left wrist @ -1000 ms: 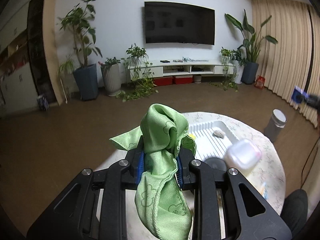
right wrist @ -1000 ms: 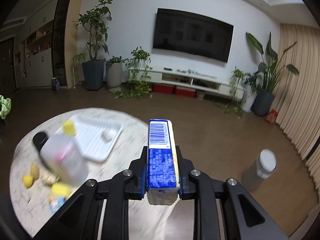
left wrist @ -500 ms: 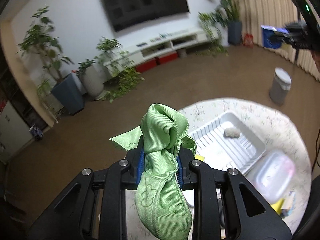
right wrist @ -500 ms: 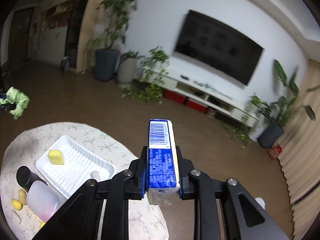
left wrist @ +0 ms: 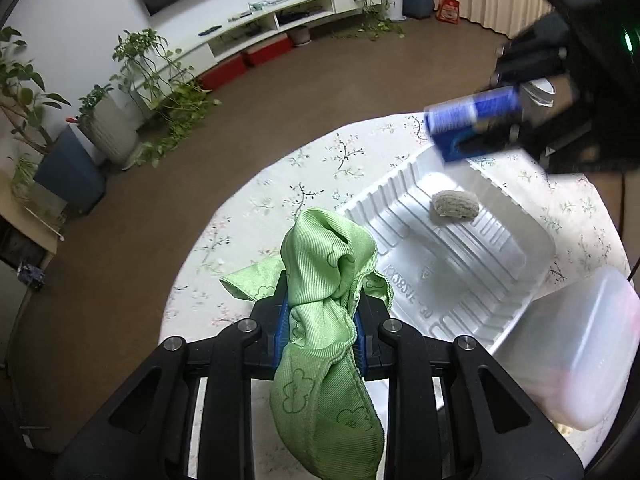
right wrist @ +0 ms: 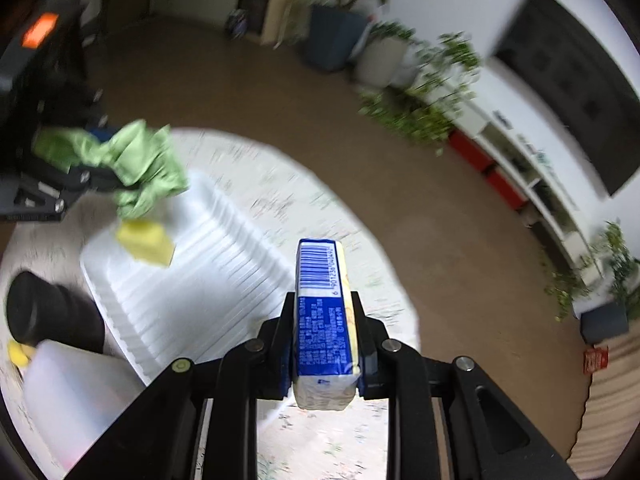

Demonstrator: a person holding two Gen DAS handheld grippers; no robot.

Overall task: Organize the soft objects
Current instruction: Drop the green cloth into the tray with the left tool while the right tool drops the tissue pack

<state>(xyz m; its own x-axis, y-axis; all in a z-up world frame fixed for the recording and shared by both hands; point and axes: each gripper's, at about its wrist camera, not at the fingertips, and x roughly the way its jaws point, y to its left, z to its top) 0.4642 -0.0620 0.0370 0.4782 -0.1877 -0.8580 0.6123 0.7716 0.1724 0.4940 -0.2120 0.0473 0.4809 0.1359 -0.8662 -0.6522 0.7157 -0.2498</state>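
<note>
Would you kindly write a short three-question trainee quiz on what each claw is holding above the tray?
1. True or false: the left claw is shut on a crumpled green cloth.
2. What does the right claw grip?
3. What lies in the white ribbed plastic tray? A) yellow sponge block and grey-green lump; B) nothing.

Key: 1 true; 2 a blue-and-white tissue pack; 3 A.

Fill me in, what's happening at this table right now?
A person holds two handheld grippers over a round table. The left gripper is shut on a crumpled green cloth, and the right gripper is shut on a blue tissue pack. Both are held above a white ribbed tray that already contains a grey sponge and a yellow sponge. Neither held item is in the tray yet.
</note>
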